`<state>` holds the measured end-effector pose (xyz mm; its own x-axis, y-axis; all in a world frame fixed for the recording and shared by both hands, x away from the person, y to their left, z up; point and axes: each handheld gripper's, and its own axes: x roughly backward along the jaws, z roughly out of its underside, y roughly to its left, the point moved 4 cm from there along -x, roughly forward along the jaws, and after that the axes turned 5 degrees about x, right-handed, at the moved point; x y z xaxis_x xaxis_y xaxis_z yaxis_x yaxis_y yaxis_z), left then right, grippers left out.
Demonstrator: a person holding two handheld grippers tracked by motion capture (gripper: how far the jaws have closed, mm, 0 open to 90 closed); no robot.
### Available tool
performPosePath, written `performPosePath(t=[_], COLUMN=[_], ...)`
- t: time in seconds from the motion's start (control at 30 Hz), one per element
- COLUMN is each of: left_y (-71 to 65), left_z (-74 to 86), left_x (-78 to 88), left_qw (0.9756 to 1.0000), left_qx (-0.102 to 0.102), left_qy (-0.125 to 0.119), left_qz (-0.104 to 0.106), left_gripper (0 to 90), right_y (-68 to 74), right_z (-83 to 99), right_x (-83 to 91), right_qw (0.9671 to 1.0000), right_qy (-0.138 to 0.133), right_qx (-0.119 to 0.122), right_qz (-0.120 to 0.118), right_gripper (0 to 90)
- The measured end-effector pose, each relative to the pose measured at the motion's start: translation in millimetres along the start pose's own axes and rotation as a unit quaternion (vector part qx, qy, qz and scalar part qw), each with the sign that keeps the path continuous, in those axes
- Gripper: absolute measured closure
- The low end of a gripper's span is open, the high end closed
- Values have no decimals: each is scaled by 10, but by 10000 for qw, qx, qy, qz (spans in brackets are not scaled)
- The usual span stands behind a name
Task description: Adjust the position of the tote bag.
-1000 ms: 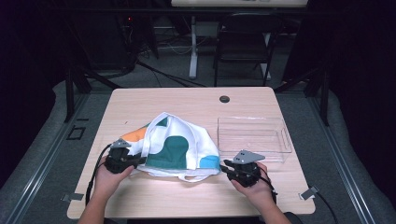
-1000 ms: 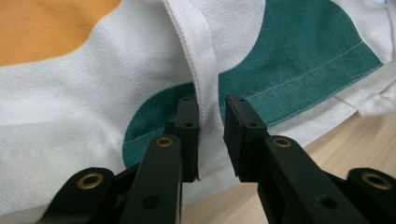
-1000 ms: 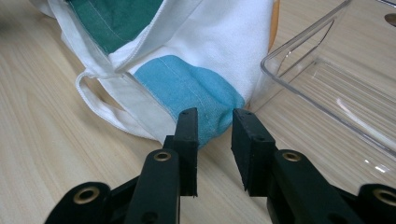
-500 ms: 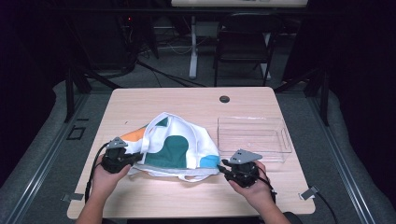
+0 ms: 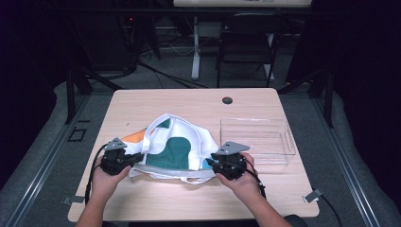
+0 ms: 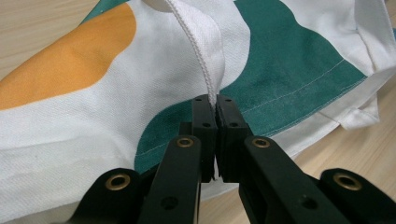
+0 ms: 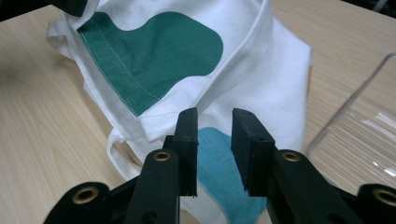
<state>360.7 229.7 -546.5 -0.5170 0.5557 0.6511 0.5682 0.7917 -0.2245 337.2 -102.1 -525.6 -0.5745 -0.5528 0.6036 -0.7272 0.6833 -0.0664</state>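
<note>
while left fingers [image 6: 215, 105] pinch the bag's seam [image 6: 205, 70], right fingers [image 7: 243, 135] gape.

Bag and tray side by side on the counter

The cloth bag [image 5: 172, 149] lies near the counter's [image 5: 189, 101] front edge, left of centre — the clear tray [image 5: 255, 139] just beside it toward the right edge; a round hole [image 5: 227, 100] sits near the back edge.
</note>
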Motion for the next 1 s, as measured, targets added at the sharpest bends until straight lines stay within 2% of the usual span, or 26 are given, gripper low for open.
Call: performPosePath(t=[0.2,0.37,0.63,0.73,0.8,1.0], left_y=[-3,-2,-5,-3,-1,1], left_z=[5,4,6,9,10,12], left_x=[-9,-10,-12,-16,-18,-23], left_qw=[10000,10000,10000,10000,10000,10000], left_qx=[18,20,14,-5,-12,10], left_qy=[9,6,3,26,25,25], left_qz=[5,6,11,10,5,7], left_gripper=[882,882,882,882,882,882], right_y=[36,65,84,99,104,101], right_z=[-24,-54,-25,-22,-20,-14], right_x=[-202,-270,-430,-472,-484,-483], right_qw=[9999,9996,9981,9977,9978,9982], right_qy=[134,84,332,340,342,304], right_qx=[-61,-251,-501,-556,-548,-502], right_qz=[-15,-124,-163,-185,-176,-117], right_gripper=[685,655,626,625,635,762])
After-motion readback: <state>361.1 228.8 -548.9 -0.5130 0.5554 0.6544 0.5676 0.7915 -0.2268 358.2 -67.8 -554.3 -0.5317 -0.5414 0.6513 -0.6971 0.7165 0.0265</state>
